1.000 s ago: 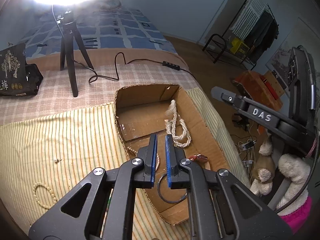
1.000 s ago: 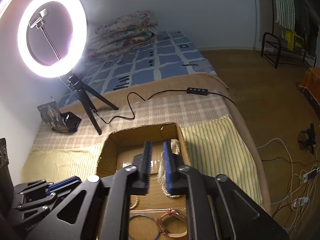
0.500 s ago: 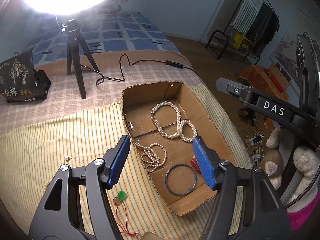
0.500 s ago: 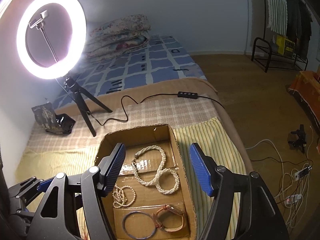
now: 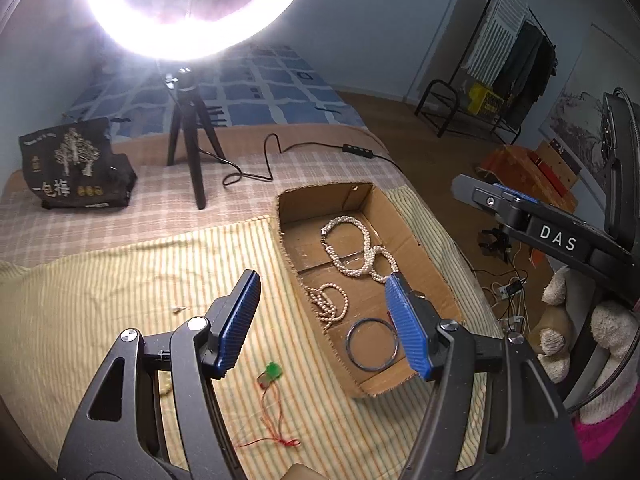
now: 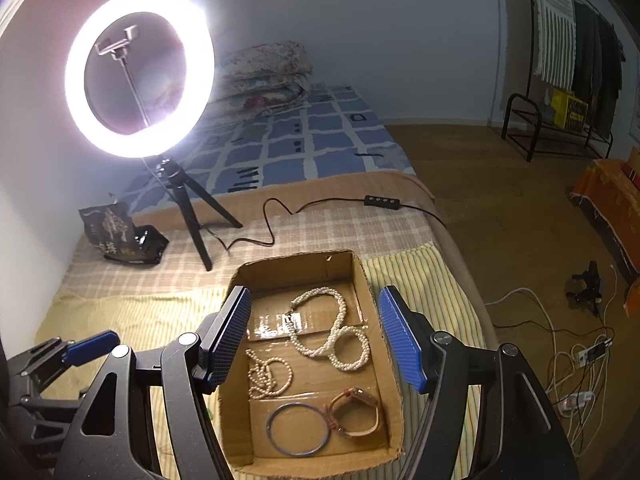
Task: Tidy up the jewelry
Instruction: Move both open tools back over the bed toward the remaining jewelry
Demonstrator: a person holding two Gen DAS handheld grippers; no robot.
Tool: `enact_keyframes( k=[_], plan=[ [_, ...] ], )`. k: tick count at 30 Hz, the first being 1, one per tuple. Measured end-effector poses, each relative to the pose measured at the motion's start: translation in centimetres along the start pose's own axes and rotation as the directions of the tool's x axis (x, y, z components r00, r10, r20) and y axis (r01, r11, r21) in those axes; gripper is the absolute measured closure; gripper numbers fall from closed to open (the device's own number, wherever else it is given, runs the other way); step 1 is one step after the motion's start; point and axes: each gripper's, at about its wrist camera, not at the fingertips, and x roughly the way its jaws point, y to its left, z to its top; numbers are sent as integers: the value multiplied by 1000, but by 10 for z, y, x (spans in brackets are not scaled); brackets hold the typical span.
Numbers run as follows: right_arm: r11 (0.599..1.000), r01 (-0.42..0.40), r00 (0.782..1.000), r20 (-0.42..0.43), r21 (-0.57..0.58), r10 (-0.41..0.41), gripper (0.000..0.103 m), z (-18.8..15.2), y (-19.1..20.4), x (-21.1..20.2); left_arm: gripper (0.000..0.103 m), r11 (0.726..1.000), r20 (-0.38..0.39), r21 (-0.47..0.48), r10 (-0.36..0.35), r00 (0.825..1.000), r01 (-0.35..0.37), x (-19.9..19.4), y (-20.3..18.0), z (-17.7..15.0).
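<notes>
A ring light (image 6: 138, 74) on its tripod is standing toward the bed's far edge behind the cardboard box (image 6: 384, 364) that is holding a thick pearl necklace (image 6: 332, 334), thin pearl strand (image 6: 268, 376), blue bangle (image 6: 298, 428) and watch (image 6: 356, 410), while the left gripper (image 5: 324, 320) and right gripper (image 6: 316, 334), nearly closed a second ago, are now gaping apart and empty above it.

From my remote station I view a bedroom with pale blue-grey walls (image 6: 400, 20) and a brown wooden floor (image 6: 500, 208). A glowing white ring light (image 6: 138, 74) on a black tripod (image 6: 192, 216) stands on a bed with a blue checked cover (image 6: 304, 148). A black metal clothes rack (image 6: 560, 80) occupies the far right corner.
</notes>
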Motion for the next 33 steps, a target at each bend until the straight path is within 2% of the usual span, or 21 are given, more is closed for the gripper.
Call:
enact_keyframes(
  k=[7, 17, 19, 20, 21, 33],
  plan=[
    [1000, -3, 1000, 22, -10, 4, 37, -9, 14, -25, 36, 1000, 26, 1, -9, 1000, 9, -36, 17, -12],
    [997, -53, 998, 20, -51, 55, 37, -33, 47, -49, 36, 1000, 53, 7, 29, 998, -29, -73, 47, -35],
    [996, -66, 998, 19, -58, 67, 31, -40, 54, -52, 36, 999, 51, 6, 33, 998, -33, -79, 55, -40],
    [996, -71, 997, 21, -62, 73, 23, -44, 58, -53, 36, 999, 50, 6, 35, 998, -35, -81, 58, -42],
    [995, -73, 997, 23, -64, 75, 21, -48, 60, -54, 36, 999, 48, 6, 39, 998, -39, -84, 62, -44],
    [985, -130, 991, -51, -111, 125, 21, -94, 92, -38, 36, 995, 28, -31, 94, 995, -94, -100, 117, -69]
  ],
)
